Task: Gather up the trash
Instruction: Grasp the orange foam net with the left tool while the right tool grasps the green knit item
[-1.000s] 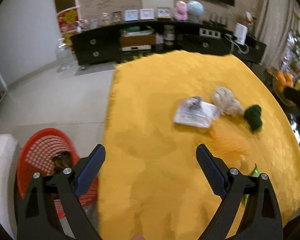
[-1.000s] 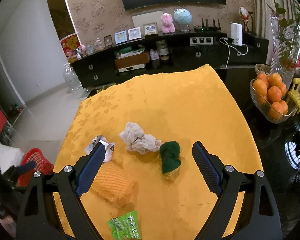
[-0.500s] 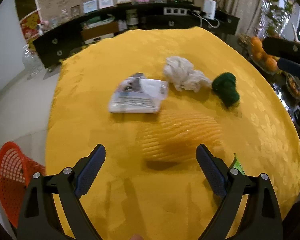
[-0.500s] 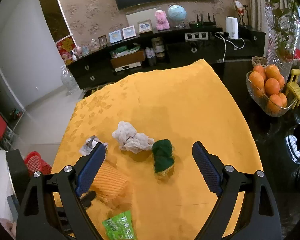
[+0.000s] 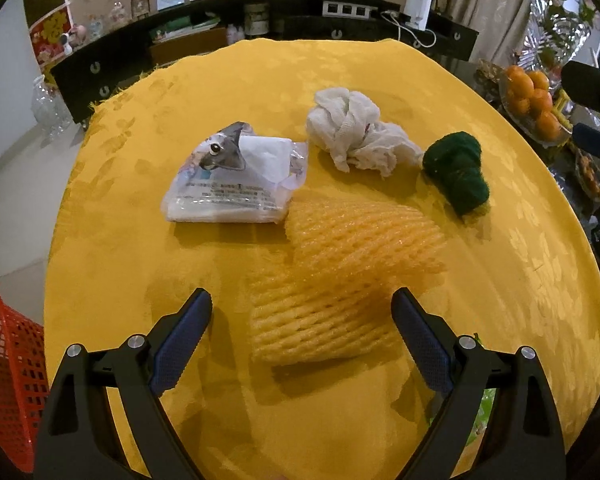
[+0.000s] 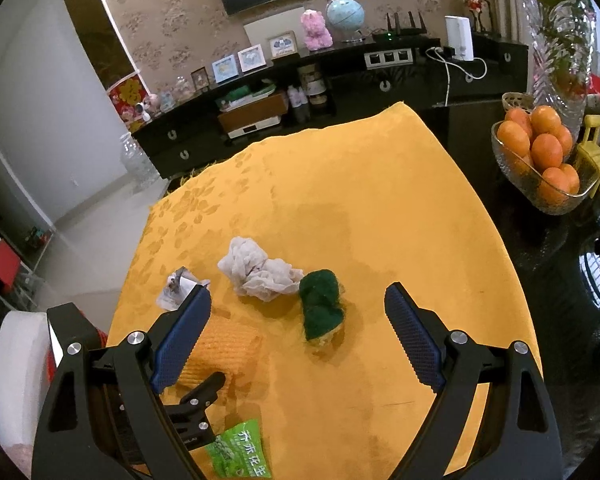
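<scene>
Trash lies on a yellow tablecloth (image 5: pixel 340 68) (image 6: pixel 380 208). An orange foam fruit net (image 5: pixel 340 276) (image 6: pixel 228 346) sits just ahead of my open left gripper (image 5: pixel 302 336), its near end between the fingertips. Beyond it are a crumpled plastic wrapper (image 5: pixel 236 180) (image 6: pixel 178 286), a wadded white cloth (image 5: pixel 352 132) (image 6: pixel 256 268) and a dark green scrubber (image 5: pixel 458 172) (image 6: pixel 320 300). A green snack packet (image 6: pixel 238 450) lies at the near edge. My right gripper (image 6: pixel 298 334) hangs open above the table, empty.
A red mesh basket (image 5: pixel 4 372) stands on the floor at the table's left. A glass bowl of oranges (image 6: pixel 540 156) and a crystal vase (image 6: pixel 560 40) stand on the dark table to the right. A black cabinet (image 6: pixel 340 80) lines the far wall.
My left gripper has swung from the red basket over the table and come down close to the orange foam net. The right gripper has barely shifted.
</scene>
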`<state>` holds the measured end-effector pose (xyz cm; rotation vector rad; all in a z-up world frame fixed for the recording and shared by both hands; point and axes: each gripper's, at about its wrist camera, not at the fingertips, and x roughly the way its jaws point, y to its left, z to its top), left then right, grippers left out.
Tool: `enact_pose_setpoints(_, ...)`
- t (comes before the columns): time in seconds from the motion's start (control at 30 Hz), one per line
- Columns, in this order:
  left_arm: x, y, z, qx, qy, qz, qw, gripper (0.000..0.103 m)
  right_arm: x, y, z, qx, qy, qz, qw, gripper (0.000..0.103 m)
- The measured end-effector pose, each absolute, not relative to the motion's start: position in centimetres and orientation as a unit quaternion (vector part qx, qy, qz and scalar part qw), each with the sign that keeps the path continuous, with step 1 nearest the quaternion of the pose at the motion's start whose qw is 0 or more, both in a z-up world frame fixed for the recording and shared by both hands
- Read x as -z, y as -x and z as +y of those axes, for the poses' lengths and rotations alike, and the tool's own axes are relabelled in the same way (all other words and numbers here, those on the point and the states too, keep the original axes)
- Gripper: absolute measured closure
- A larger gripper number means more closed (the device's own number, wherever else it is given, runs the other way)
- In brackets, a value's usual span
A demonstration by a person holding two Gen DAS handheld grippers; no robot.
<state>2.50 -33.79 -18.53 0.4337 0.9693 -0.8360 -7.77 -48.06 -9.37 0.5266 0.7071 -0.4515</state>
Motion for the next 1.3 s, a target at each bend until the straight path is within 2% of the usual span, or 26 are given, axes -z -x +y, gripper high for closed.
enact_pose_setpoints(0.07,18.5,-2.6,-33.7,0.397,-0.193,0.452,0.775,0.029,9.4,7.7,-48.1,0.217,-0.252,0.34,0.88,0.017)
enact_pose_setpoints(0.13,18.4,-2.6,-33.6,0.403,-0.19,0.453,0.772,0.036,9.4,7.7,-48.1,0.217,-0.254,0.34,0.879,0.017)
enact_pose_setpoints(0.23,18.2,-2.5,-33.3,0.406,-0.189,0.451,0.772,0.041,9.6,7.7,-48.1,0.216,-0.257,0.342,0.878,0.017)
enact_pose_setpoints(0.27,18.2,-2.5,-33.2,0.409,-0.185,0.453,0.77,0.048,9.6,7.7,-48.1,0.217,-0.256,0.342,0.878,0.017)
enact_pose_setpoints(0.37,18.1,-2.4,-32.9,0.42,-0.175,0.46,0.763,0.058,9.8,7.6,-48.2,0.218,-0.257,0.344,0.876,0.017)
enact_pose_setpoints(0.63,17.3,-1.8,-32.1,0.44,-0.168,0.463,0.751,0.078,10.2,7.4,-48.2,0.218,-0.264,0.346,0.874,0.017)
enact_pose_setpoints(1.0,13.0,-2.6,-29.0,0.429,-0.129,0.428,0.785,0.08,10.6,6.8,-48.5,0.232,-0.26,0.352,0.869,0.017)
enact_pose_setpoints(1.3,10.2,-4.0,-26.3,0.377,-0.121,0.391,0.831,0.08,13.5,3.6,-48.7,0.252,-0.211,0.386,0.862,0.017)
